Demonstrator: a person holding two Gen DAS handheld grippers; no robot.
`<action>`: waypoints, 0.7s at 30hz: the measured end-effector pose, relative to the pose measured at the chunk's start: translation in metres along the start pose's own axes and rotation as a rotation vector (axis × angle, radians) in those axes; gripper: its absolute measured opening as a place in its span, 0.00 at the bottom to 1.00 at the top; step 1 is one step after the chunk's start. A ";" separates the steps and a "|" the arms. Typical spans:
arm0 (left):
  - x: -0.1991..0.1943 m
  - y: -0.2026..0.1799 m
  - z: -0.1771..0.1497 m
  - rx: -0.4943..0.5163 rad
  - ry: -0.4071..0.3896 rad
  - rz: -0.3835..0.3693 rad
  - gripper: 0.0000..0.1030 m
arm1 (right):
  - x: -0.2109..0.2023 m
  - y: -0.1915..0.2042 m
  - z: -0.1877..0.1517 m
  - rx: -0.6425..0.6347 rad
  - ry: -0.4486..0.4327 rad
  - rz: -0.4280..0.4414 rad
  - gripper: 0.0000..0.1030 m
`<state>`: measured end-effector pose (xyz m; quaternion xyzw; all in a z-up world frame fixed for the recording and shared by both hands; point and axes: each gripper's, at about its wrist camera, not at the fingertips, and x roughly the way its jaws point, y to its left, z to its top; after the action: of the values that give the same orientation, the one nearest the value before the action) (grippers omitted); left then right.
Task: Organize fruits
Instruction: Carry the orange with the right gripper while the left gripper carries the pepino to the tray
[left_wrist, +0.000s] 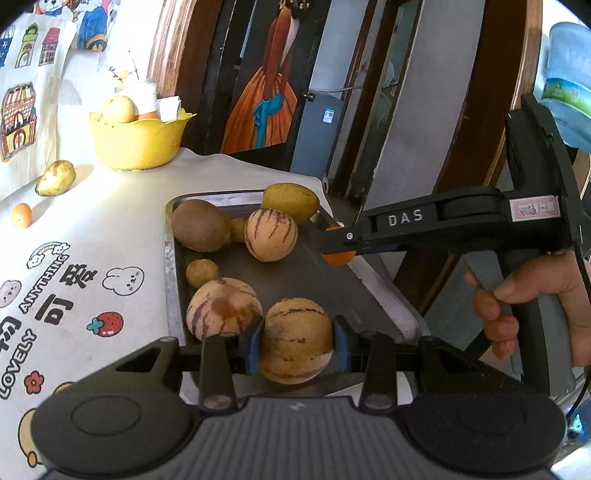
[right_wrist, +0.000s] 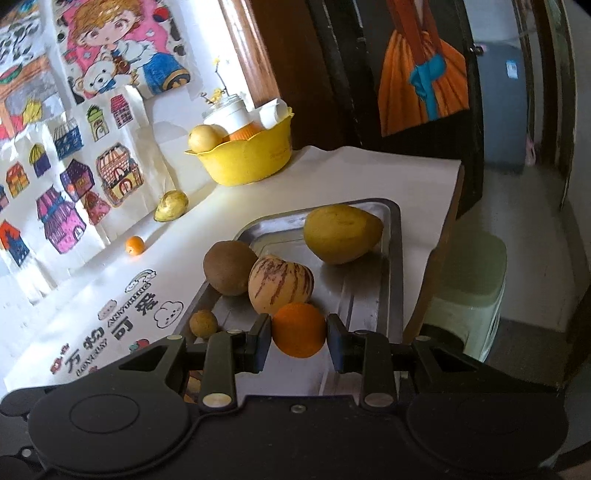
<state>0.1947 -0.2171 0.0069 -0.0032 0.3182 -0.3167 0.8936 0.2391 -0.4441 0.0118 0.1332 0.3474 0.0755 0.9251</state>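
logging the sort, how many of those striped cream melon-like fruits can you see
3. One striped fruit is held between the left gripper fingers, one lies beside it on the tray, one mid-tray. More may be hidden.

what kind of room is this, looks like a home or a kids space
Probably a home or a children's craft corner: coloured-in drawings cover the wall, a cartoon-printed cloth covers the table, and a yellow fruit bowl sits beside a metal tray.
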 end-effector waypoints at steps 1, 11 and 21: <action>0.001 -0.001 -0.001 0.012 0.003 0.000 0.41 | 0.001 0.001 -0.001 -0.013 -0.001 -0.002 0.33; 0.007 0.003 -0.003 0.029 0.020 0.009 0.41 | 0.010 0.009 -0.010 -0.080 -0.007 -0.033 0.33; 0.006 0.002 -0.006 0.033 0.014 0.008 0.41 | 0.015 0.007 -0.014 -0.091 0.009 -0.041 0.33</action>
<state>0.1959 -0.2179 -0.0022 0.0151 0.3189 -0.3186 0.8925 0.2402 -0.4310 -0.0055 0.0839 0.3503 0.0730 0.9300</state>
